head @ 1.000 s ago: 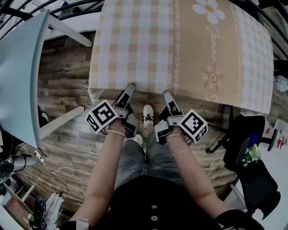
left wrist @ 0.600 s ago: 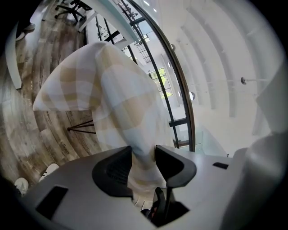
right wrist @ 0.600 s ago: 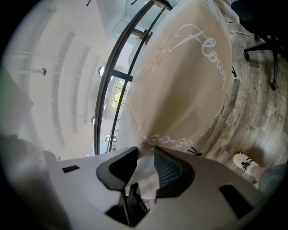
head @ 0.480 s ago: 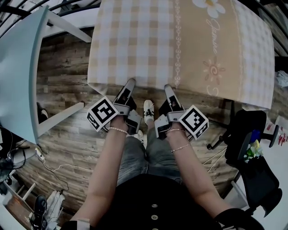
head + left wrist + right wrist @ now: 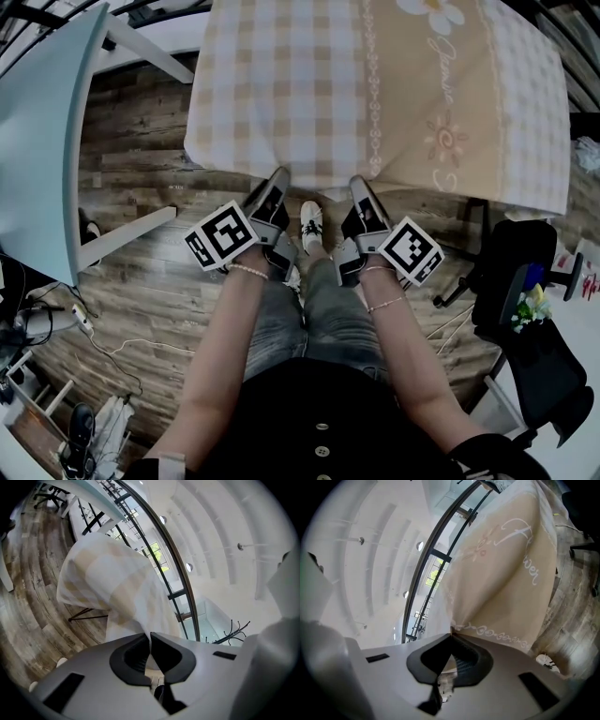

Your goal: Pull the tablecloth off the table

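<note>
A beige tablecloth [image 5: 375, 84], checked on its left half and printed with flowers and script on its right, covers the table in the head view. My left gripper [image 5: 279, 177] is shut on the cloth's near hem, left of centre. My right gripper [image 5: 360, 185] is shut on the same hem a little to the right. In the left gripper view the checked cloth [image 5: 117, 588] rises from between the closed jaws of the left gripper [image 5: 150, 634]. In the right gripper view the printed cloth [image 5: 506, 583] runs out of the closed jaws of the right gripper [image 5: 451, 632].
A pale blue table [image 5: 42, 131] stands at the left. A black office chair [image 5: 525, 309] sits at the right, close to the cloth's corner. The person's legs and a white shoe [image 5: 310, 226] are below the hem. Cables [image 5: 112, 352] lie on the wooden floor.
Both grippers' jaws have closed onto the cloth's near hem. The hands have shifted slightly right and toward the person, and the hem lifts a little.
</note>
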A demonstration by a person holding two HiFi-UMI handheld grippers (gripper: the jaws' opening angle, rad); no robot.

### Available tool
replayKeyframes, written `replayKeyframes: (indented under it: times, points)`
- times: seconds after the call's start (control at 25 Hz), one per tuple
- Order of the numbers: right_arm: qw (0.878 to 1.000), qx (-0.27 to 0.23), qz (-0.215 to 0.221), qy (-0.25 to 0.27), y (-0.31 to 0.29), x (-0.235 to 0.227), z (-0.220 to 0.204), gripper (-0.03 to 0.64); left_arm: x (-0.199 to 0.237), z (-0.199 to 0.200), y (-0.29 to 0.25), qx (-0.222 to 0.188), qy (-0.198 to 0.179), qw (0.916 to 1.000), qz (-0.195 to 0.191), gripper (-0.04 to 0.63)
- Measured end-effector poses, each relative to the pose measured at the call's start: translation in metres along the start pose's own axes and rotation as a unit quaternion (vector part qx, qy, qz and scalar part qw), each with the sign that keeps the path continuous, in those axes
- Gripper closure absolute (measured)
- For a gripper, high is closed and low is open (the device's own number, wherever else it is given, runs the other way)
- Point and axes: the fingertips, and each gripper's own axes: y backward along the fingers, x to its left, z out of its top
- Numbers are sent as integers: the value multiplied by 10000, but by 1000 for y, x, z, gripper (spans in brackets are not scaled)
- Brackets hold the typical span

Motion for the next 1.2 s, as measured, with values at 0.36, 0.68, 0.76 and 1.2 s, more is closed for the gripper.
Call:
replayKeyframes:
  times: [0.36,0.68,0.76,1.2]
  points:
    - [9997,-226,40,-19,15,10,1,590,-12,-3,10,124,98,9997,-192,579]
    - [9992,-347,178,76,77,1,-33,591,-18,-56,66,48,3,9991,-431,578]
    - [9991,-370,178,86,85,1,-38,589,-20,-62,75,72,-4,9988,-474,578]
    - [9965,-717,354,241,150,-6,-70,590,-29,-115,130,126,-222,9970,-736,578]
